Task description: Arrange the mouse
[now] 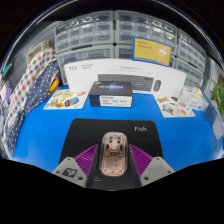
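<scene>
the tool [113, 160] sits low over the counter with its two fingers clamped on a mouse [113, 152], the purple pads [88, 156] pressing against its left and right sides. the mouse is a pale pink-beige one with a darker wheel strip along its top, pointing away along the fingers. beneath it lies a black mouse pad [100, 133] with the small white word "fish." near its right edge; whether the mouse touches the pad or is raised just above it cannot be told. the pad lies on a blue counter [45, 125]. beyond the pad stands a dark box [111, 95] with a printed lid, and behind that a white box [112, 68]. printed cards [65, 99] lie to the left of the dark box and more cards [172, 103] to its right. a checkered cloth [32, 85] hangs at the far left. clear plastic drawer bins [110, 33] line the back wall.
</scene>
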Demonstrator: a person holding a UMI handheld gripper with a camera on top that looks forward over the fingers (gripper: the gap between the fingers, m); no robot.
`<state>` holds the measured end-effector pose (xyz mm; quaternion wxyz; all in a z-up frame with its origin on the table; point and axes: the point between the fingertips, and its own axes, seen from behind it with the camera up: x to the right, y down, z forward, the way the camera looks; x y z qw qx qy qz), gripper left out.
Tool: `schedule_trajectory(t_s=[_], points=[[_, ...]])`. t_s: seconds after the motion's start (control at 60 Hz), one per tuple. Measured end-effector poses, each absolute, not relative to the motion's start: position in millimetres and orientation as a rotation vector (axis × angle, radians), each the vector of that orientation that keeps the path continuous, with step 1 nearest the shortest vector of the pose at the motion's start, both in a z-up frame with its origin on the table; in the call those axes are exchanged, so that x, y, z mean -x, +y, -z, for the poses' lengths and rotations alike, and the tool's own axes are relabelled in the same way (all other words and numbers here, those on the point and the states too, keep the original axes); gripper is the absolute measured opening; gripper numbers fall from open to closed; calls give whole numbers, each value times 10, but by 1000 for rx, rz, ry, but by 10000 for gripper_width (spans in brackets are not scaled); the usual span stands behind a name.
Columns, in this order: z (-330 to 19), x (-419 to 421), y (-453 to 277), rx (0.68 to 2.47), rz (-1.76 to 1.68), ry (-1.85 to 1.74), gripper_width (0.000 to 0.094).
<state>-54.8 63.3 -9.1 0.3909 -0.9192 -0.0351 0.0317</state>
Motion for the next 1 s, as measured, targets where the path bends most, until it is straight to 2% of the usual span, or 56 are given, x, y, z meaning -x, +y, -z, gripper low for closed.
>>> schedule_trajectory(t_s=[0.017, 0.067, 0.25, 0.5, 0.6, 0.783, 1.0], points=[[87, 545, 621, 2341, -72, -101, 683], [36, 528, 588, 2351, -49, -121, 755], [-559, 532, 496, 2278, -51, -114, 859], [-1613, 450, 29, 2164, -50, -55, 860], [-1930, 447, -226, 2131, -72, -29, 858], [-2236, 411, -719, 2106, -43, -22, 858], [-2387, 474, -1203, 2100, -29, -45, 855]])
